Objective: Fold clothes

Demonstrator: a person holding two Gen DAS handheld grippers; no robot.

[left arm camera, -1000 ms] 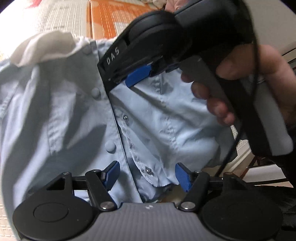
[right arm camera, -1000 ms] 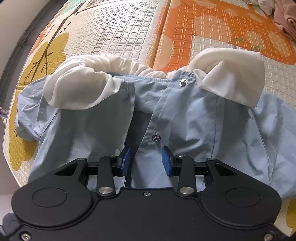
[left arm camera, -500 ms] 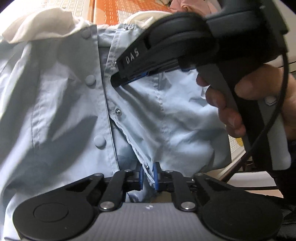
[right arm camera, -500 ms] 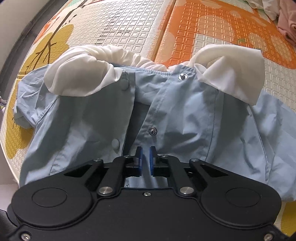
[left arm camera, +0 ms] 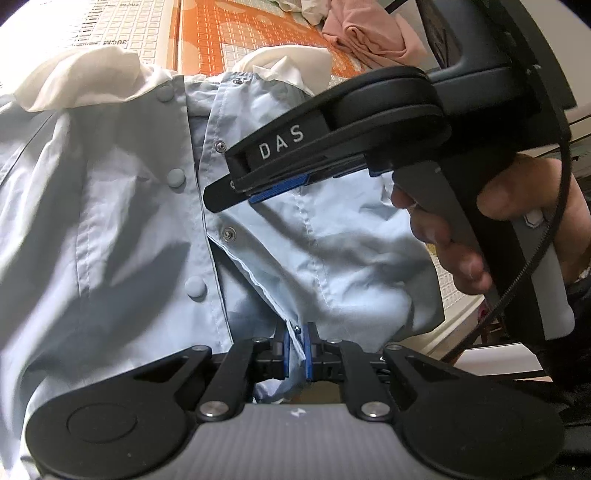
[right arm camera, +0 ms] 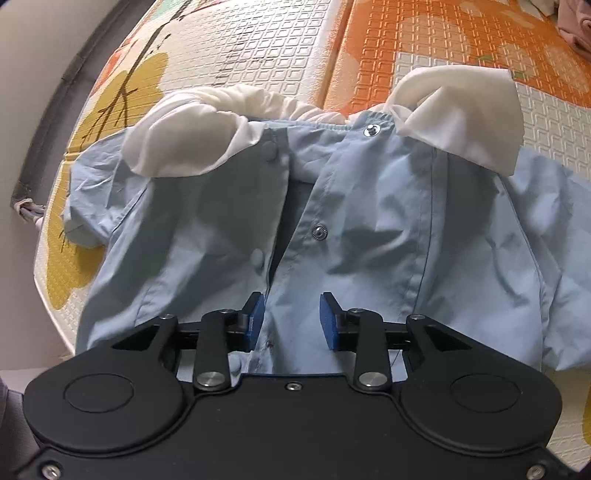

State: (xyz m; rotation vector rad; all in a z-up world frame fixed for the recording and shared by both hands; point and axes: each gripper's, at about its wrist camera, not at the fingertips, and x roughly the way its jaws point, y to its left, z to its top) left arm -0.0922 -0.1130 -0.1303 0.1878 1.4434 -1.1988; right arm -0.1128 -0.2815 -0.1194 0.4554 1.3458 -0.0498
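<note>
An embossed foam play mat (right arm camera: 280, 55) with a square-grid texture carries everything: a cream panel printed with yellow leaves and dark branches lies ahead and to the left of the right gripper (right arm camera: 291, 319), an orange panel (right arm camera: 373, 55) ahead and to its right. Directly on the mat, just in front of that gripper's blue pads, lies a light blue snap-front shirt with a white collar (right arm camera: 388, 229), front open. Far ahead of the left gripper (left arm camera: 295, 349), a crumpled pink garment (left arm camera: 369, 33) rests on the orange panel.
</note>
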